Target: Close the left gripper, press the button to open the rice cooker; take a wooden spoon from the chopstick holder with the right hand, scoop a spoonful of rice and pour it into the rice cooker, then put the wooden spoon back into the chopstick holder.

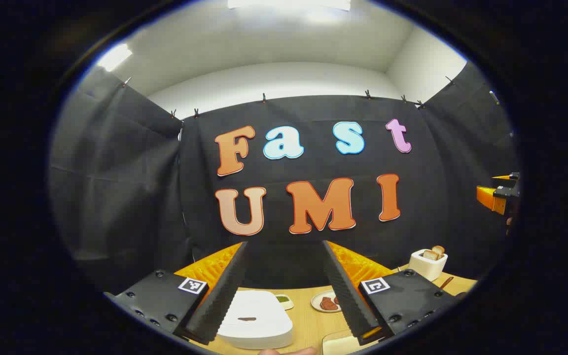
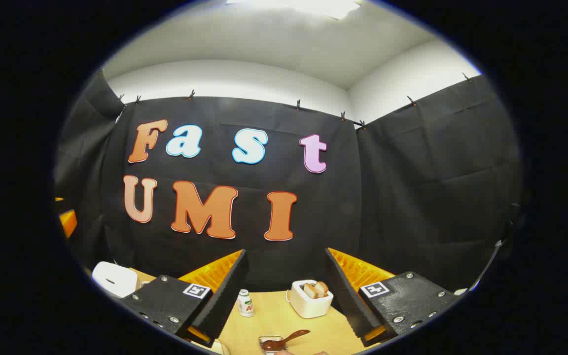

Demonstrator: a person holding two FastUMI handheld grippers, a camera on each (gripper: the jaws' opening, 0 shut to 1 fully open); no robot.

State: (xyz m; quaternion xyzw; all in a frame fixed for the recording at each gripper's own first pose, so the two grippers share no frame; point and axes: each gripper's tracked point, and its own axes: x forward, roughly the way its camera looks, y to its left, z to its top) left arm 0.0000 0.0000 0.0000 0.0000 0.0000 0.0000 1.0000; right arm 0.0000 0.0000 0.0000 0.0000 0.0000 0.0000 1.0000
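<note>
Both grippers, left (image 1: 284, 288) and right (image 2: 284, 296), we hold spread; rice cooker (image 1: 257, 320) at six o'clock between our left fingers (image 1: 220, 296), wooden spoon (image 2: 286, 340) likewise under the right.

Walls: black cloth (image 1: 131, 197) hangs on three sides, clipped along its top edge, with white wall (image 2: 225, 79) above it.
Ceiling: white, meeting the walls in a corner at the upper right of the frame.
Light: bright ceiling panels (image 1: 289, 4) at top centre and upper left.
Table: pale wood tabletop (image 2: 284, 320) along the bottom of the frame.
</note>
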